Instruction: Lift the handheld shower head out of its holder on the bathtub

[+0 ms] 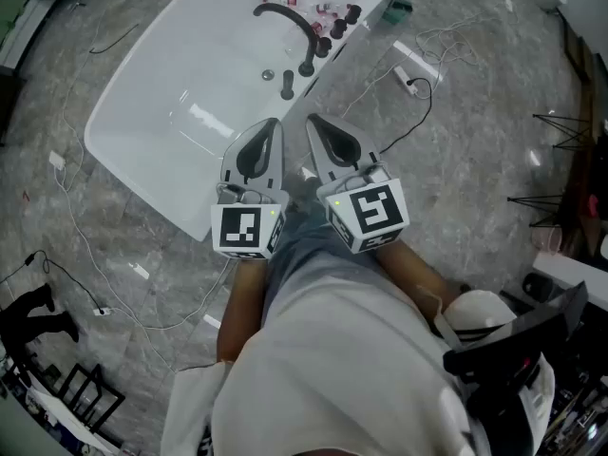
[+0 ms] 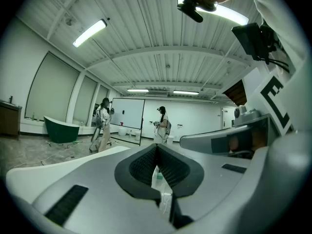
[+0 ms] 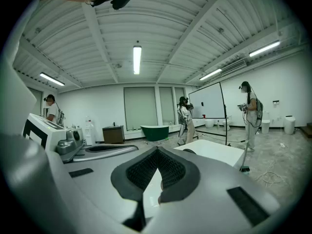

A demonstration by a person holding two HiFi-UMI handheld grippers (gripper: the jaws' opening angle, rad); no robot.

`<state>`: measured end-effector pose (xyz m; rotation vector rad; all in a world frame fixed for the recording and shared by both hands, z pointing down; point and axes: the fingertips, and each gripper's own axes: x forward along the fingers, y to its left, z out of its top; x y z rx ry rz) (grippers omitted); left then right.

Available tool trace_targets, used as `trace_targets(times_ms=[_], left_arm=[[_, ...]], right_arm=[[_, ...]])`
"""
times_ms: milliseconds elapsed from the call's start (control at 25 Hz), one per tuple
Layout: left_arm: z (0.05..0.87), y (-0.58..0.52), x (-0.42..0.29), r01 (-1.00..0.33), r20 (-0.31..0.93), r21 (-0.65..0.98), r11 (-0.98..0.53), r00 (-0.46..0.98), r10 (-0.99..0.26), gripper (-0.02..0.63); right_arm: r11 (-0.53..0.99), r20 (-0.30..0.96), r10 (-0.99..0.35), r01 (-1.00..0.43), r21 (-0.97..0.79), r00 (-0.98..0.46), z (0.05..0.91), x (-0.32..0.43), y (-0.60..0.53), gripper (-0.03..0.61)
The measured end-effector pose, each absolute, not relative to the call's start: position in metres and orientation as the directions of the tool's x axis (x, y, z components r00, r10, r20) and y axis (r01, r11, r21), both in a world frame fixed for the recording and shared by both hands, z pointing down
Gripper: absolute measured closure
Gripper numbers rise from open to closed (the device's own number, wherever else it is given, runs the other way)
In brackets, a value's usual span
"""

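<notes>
The white bathtub (image 1: 171, 112) lies at the top of the head view. A black curved spout (image 1: 290, 17) and a row of black fittings (image 1: 338, 28) stand on its right rim. The handheld shower head is among them, too small to pick out. My left gripper (image 1: 269, 126) and right gripper (image 1: 313, 122) are held side by side near my waist, short of the tub's near end. Both are shut and hold nothing. In the left gripper view the pads meet at the tip (image 2: 157, 146). The right gripper view shows the same (image 3: 157, 150), with the tub's corner (image 3: 219, 152) just beyond.
Cables and a power strip (image 1: 407, 79) trail over the marble floor beside the tub. Black stands (image 1: 560, 122) are at the right. Further off are a green tub (image 3: 155, 132), a whiteboard (image 3: 209, 104) and other people (image 3: 185, 116) with grippers.
</notes>
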<state>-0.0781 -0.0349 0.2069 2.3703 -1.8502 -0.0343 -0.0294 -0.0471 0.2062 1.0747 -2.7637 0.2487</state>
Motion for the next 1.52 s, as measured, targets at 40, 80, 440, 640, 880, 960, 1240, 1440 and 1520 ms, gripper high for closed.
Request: trace_targets(times_ms=[40,80,440,640,880,960,1240,1440,1520], left_arm=[[0.209,-0.033,-0.078,-0.963,0.063,0.122,-0.24,0.248,-0.967,0.595],[0.21,-0.031,-0.077,-0.963,0.062,0.124,-0.241,0.25,-0.966,0.596],[0.226,-0.023,-0.081,-0.961,0.06,0.138,-0.241,0.251,-0.966,0.596],[0.265,-0.015,-0.09,-0.971,0.025,0.131,-0.198,0.203,-0.979,0.595],[0.34,0.024,-0.101,-0.996,0.002,0.056,-0.063,0.063,-0.998,0.595],[0.377,0.035,-0.109,-0.997,0.03,0.073,-0.032,0.034,-0.999,0.595],[0.498,0.04,-0.098,-0.995,0.021,0.098,-0.035,0.037,-0.999,0.595],[0.572,0.003,-0.101,-0.995,-0.031,0.096,-0.038,0.035,-0.999,0.594],[0.606,-0.021,-0.113,-0.993,-0.041,0.115,-0.027,0.023,-0.999,0.594]], right_arm=[[0.728,0.214,-0.651,-0.679,-0.097,-0.728,0.206,-0.03,-0.045,0.561],[0.728,0.216,-0.649,-0.678,-0.1,-0.729,0.207,-0.03,-0.043,0.561],[0.733,0.224,-0.639,-0.671,-0.112,-0.736,0.227,-0.036,-0.037,0.561],[0.732,0.188,-0.638,-0.664,-0.152,-0.747,0.284,-0.037,-0.047,0.558],[0.74,0.247,-0.613,-0.655,-0.152,-0.75,0.434,-0.038,-0.081,0.382],[0.735,0.266,-0.625,-0.668,-0.117,-0.734,0.49,-0.047,-0.096,0.374],[0.698,0.342,-0.667,-0.716,-0.025,-0.662,0.673,-0.077,-0.14,0.371],[0.705,0.352,-0.676,-0.707,0.051,-0.648,0.749,-0.094,-0.145,0.371],[0.705,0.335,-0.687,-0.702,0.098,-0.644,0.766,-0.1,-0.147,0.371]])
